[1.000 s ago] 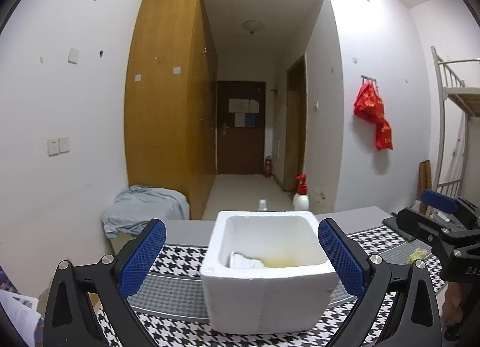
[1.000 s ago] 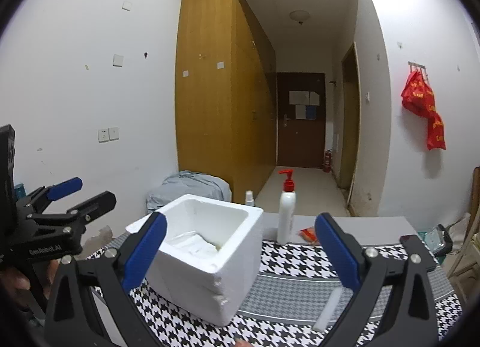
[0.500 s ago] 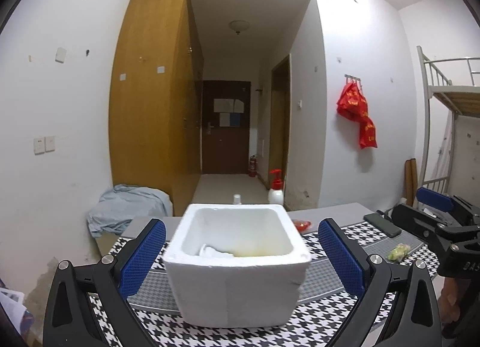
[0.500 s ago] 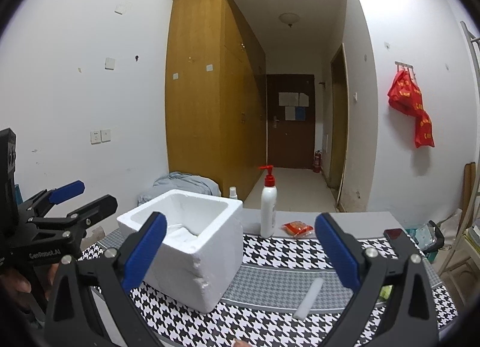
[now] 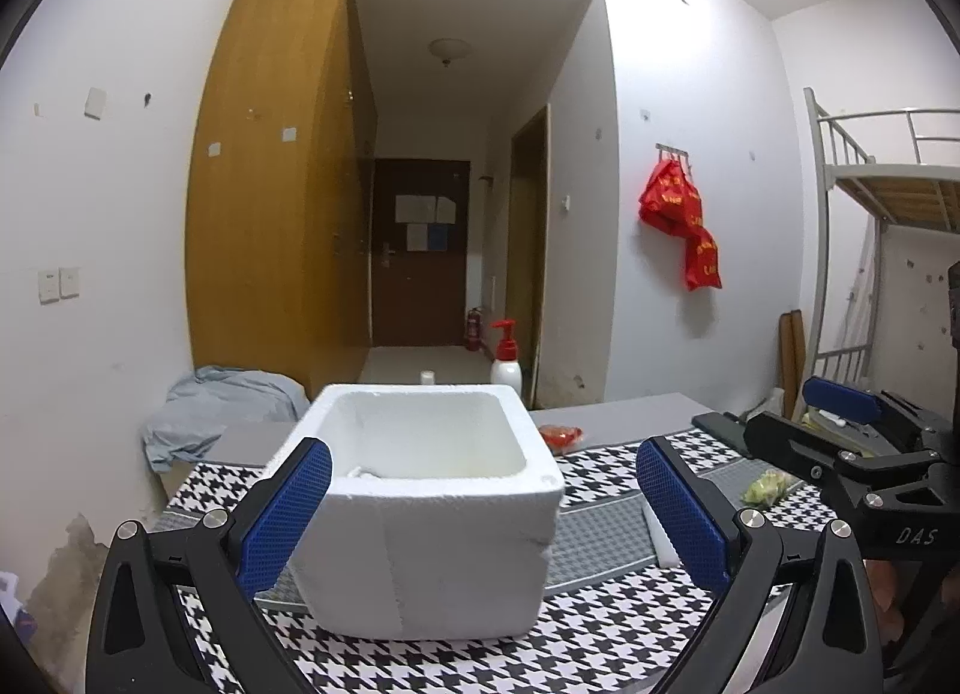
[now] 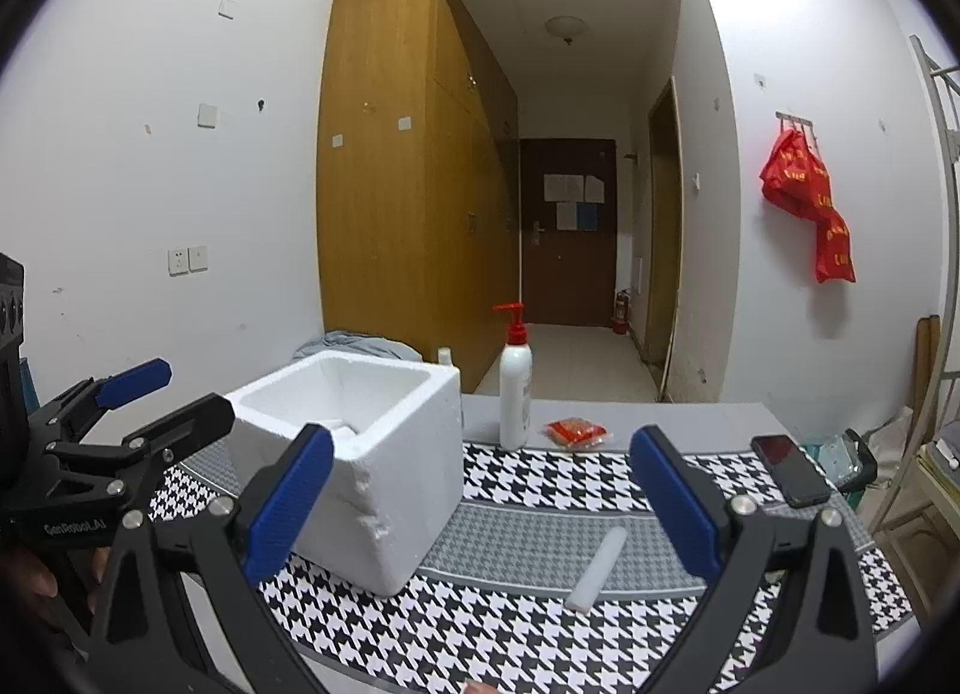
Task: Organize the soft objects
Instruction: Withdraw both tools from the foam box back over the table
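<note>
Both units idle over the houndstooth tabletop (image 6: 528,490): left hand-held gripper (image 5: 480,505) spread wide with nothing between its blue pads, straddling the white foam box (image 5: 429,514) at lower centre of its view; right hand-held gripper (image 6: 480,496) likewise spread and empty at the bottom of its frame. In the right view, the loose soft items lie right of the box: white foam stick (image 6: 597,568) at lower centre, red packet (image 6: 576,431) farther back, just beside the pump bottle (image 6: 515,394). The left view shows a yellow-green lump (image 5: 765,484) at right, near the other gripper. The box already holds something pale at its bottom; I cannot tell what. Judged risks: 1, a hard squeeze could crush or spring the foam stick out of the pads; 2, going for the red packet could topple the upright bottle beside it; 3, the box looks light, with a chipped near corner, so a nudge from the left pads may shove it; 4, the phone (image 6: 789,469) at right sits near the table edge, and a sweep could knock it off. Legible writing: "GenRobot.AI" on the left unit as seen in the right view, "DAS" on the right unit in the left view. Yellow characters on the red bags on the wall are too small to read.
</note>
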A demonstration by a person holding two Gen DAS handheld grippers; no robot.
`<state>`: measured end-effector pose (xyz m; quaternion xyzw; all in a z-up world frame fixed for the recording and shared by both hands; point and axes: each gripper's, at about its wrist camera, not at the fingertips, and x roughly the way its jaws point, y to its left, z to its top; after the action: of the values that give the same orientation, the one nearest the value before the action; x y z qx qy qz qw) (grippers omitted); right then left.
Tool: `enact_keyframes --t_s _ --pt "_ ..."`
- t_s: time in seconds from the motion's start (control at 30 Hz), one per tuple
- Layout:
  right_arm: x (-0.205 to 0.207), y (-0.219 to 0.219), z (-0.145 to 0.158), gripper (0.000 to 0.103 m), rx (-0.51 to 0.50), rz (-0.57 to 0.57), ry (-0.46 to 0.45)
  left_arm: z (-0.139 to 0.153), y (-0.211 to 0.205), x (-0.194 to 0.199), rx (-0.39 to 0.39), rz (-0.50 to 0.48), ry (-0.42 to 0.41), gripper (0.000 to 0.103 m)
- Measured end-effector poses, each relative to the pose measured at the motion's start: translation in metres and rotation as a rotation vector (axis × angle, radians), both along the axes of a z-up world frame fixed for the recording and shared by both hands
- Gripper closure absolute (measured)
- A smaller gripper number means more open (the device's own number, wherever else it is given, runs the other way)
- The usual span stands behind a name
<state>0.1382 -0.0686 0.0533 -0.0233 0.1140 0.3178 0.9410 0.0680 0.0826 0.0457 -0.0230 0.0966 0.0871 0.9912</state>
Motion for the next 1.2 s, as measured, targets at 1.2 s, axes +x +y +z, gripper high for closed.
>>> enact_keyframes --t_s 1.2 --pt "0.009 -0.091 -0.034 0.002 -0.024 -0.336 0.082 -0.041 -0.083 0.041 0.045 -0.316 0.102 0.001"
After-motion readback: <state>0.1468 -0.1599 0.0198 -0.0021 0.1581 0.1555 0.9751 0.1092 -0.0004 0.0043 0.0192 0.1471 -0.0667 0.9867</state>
